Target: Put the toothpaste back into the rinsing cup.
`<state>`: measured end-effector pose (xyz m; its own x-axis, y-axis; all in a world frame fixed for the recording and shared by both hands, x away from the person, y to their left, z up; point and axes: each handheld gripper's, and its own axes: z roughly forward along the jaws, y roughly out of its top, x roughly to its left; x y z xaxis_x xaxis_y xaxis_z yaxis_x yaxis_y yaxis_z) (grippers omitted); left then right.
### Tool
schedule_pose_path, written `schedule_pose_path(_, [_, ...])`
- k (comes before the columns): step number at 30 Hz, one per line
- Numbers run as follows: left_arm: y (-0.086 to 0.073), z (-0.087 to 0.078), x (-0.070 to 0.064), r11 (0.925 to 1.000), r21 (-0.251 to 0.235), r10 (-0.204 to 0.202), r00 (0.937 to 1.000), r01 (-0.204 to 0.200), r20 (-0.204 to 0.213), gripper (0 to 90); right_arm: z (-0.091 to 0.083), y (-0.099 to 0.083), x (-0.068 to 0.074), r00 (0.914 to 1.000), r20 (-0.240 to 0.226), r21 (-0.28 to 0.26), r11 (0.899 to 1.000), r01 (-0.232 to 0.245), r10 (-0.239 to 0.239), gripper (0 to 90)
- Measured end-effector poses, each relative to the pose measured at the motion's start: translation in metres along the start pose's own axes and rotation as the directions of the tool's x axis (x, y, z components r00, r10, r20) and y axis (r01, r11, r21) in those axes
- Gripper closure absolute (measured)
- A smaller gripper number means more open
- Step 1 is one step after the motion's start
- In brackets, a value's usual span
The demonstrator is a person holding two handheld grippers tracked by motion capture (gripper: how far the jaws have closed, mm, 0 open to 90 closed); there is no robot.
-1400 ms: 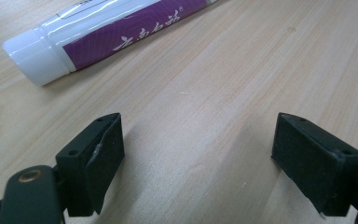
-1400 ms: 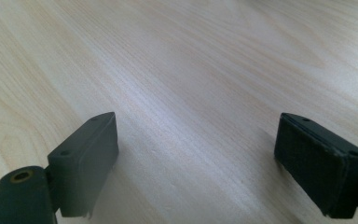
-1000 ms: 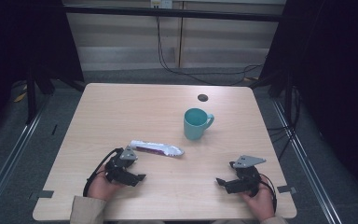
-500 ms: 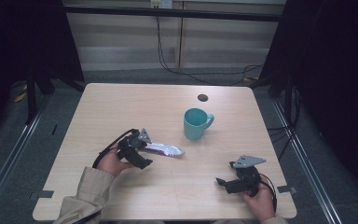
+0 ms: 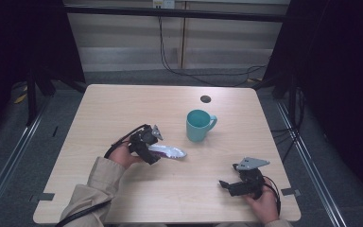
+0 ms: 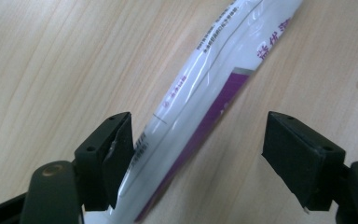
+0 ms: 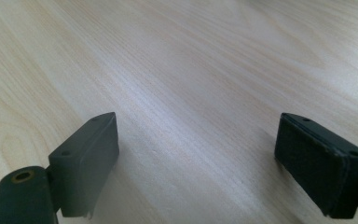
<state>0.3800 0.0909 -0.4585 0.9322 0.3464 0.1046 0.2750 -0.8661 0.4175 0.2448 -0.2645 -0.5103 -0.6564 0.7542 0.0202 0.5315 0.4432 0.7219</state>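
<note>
Pale desk (image 5: 123, 109): the left gripper (image 6: 196, 154) has moved from the near edge onto the packet (image 5: 168, 152) beside the mug (image 5: 197, 125) — fingers spread, straddling it, grasp imminent; right gripper (image 5: 229, 185) idle, released.

The near end of the white-and-purple packet (image 5: 167, 151) lies hidden under the left gripper (image 5: 147, 150) in the high view. In the left gripper view the packet (image 6: 200, 102) runs off the top and bottom edges, its purple print partly cut off and too blurred to read. The mug's (image 5: 199, 125) contents cannot be told.
</note>
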Motion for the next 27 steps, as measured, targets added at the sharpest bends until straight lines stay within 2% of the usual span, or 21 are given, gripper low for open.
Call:
schedule_pose_path(5, [0.004,0.012,0.004,0.9985,0.050,0.022,0.9997,-0.023,0.011,25.9,0.000,0.000,0.000,1.0000,0.000,0.000,1.000,0.000,0.000,13.0])
schedule_pose_path(12, [0.004,0.011,0.003,0.9979,0.064,0.011,0.9997,-0.012,0.021,27.7,0.000,0.000,0.000,1.0000,0.000,0.000,1.000,0.000,0.000,13.0])
schedule_pose_path(21, [0.003,0.009,0.001,0.9955,0.094,0.009,0.9995,-0.011,0.031,35.7,0.000,0.000,0.000,1.0000,0.000,0.000,1.000,0.000,0.000,13.0])
schedule_pose_path(25, [0.005,0.009,-0.001,0.9928,0.118,0.018,0.9994,-0.021,0.029,43.5,0.000,0.000,0.000,1.0000,-0.002,-0.001,1.000,0.000,0.000,13.0])
schedule_pose_path(26, [0.006,0.008,-0.001,0.9916,0.126,0.024,0.9990,-0.028,0.036,43.5,0.000,0.000,0.000,1.0000,-0.002,-0.001,1.000,0.000,0.000,13.0])
schedule_pose_path(27, [0.006,0.007,-0.001,0.9896,0.136,0.040,0.9984,-0.045,0.040,47.6,0.000,0.000,0.000,1.0000,0.000,0.000,1.000,0.000,0.000,13.0])
